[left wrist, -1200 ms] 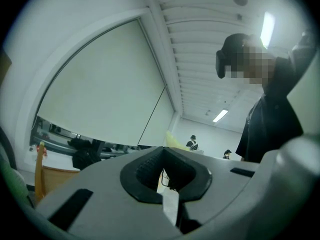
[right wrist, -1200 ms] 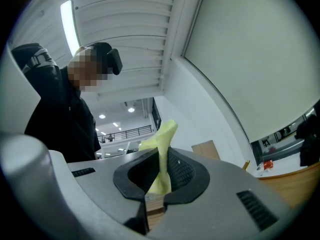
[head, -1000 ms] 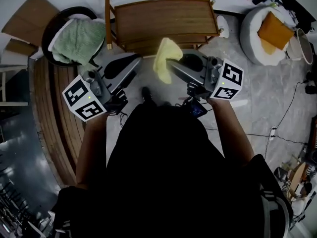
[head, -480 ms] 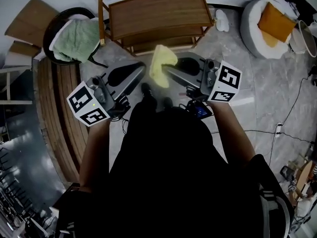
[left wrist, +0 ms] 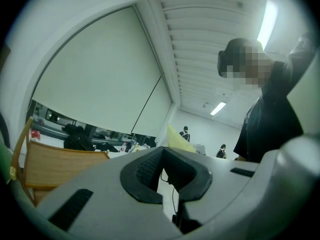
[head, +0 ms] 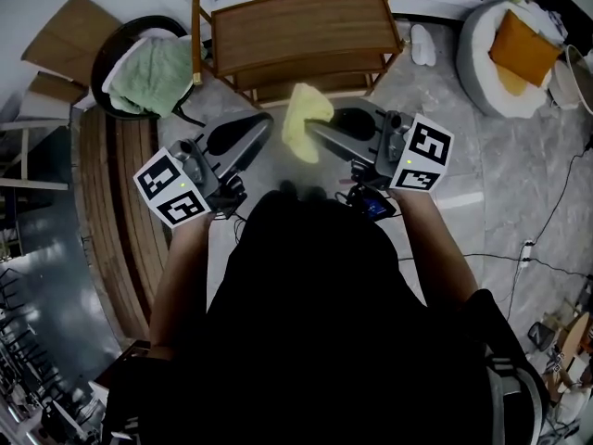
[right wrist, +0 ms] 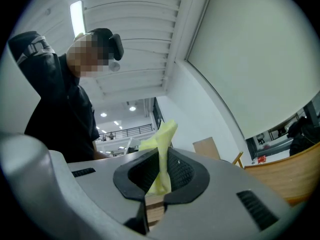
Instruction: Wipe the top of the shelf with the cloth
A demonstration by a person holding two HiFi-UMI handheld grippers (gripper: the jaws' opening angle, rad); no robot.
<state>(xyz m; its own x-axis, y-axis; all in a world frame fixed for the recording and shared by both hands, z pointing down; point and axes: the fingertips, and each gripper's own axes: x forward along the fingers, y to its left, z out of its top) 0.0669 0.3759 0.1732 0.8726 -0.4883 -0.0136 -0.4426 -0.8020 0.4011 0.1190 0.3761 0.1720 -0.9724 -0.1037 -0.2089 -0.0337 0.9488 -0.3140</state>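
Observation:
The wooden shelf (head: pixel 301 31) stands on the floor in front of me, its top bare. A yellow cloth (head: pixel 304 119) hangs in the air short of the shelf's front edge. My right gripper (head: pixel 317 130) is shut on the cloth. In the right gripper view the cloth (right wrist: pixel 161 154) sticks up from between the pads of that gripper (right wrist: pixel 159 176). My left gripper (head: pixel 252 130) is level with it on the left, jaws together and holding nothing. In the left gripper view its jaws (left wrist: pixel 162 171) point past the shelf (left wrist: pixel 55 166), with the cloth (left wrist: pixel 179 141) just beyond them.
A black round chair with a green towel (head: pixel 148 72) stands left of the shelf. A white pouf with an orange cushion (head: pixel 519 54) is at the far right. Curved wooden planks (head: pixel 111 202) run along the left, and cables (head: pixel 519 248) lie on the floor to the right.
The left gripper has edged a little to the right, towards the cloth. The right gripper has kept its hold on the cloth and has hardly moved.

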